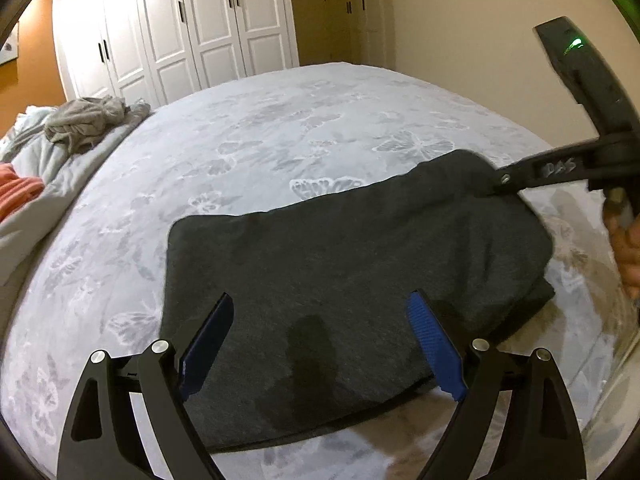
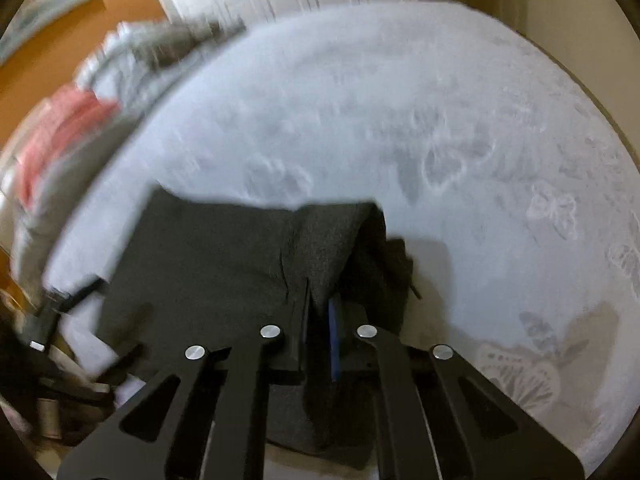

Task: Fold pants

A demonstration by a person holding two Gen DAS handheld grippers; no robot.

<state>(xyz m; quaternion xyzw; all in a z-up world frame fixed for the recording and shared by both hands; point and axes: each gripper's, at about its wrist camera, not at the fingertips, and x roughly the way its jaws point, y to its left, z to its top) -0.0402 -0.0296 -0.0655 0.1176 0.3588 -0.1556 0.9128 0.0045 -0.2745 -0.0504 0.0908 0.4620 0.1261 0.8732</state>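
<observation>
Only readable writing: raised letters that look like "DAS" on the black arm of the right gripper point(image 1: 494, 186), seen from the left wrist cam.

The dark grey pants point(image 1: 340, 280) lie folded into a thick rectangle on the bed sheet point(image 1: 280, 132) – pale, w/ a butterfly print. In the left view the long axis runs left-right, far edge climbing toward the right; the right end shows stacked layers.

Left gripper point(image 1: 322, 344): jaws spread wide, blue pads point(image 1: 434, 344) over the near part of the pants, holding nothing.

Right gripper point(image 2: 318, 336): jaws nearly closed w/ a fold of the pants fabric pinched between them – the cloth rises in a tented ridge from the fingertips. In the left view its tip sits at the pants' far right corner. A hand point(image 1: 626, 248) shows at the right edge on its grip.

Far left of the bed: a crumpled grey garment point(image 1: 92, 120) and an orange-pink cloth point(image 1: 20, 190) on bunched bedding. White wardrobe doors point(image 1: 180, 32) stand behind. Right view is motion-blurred.
</observation>
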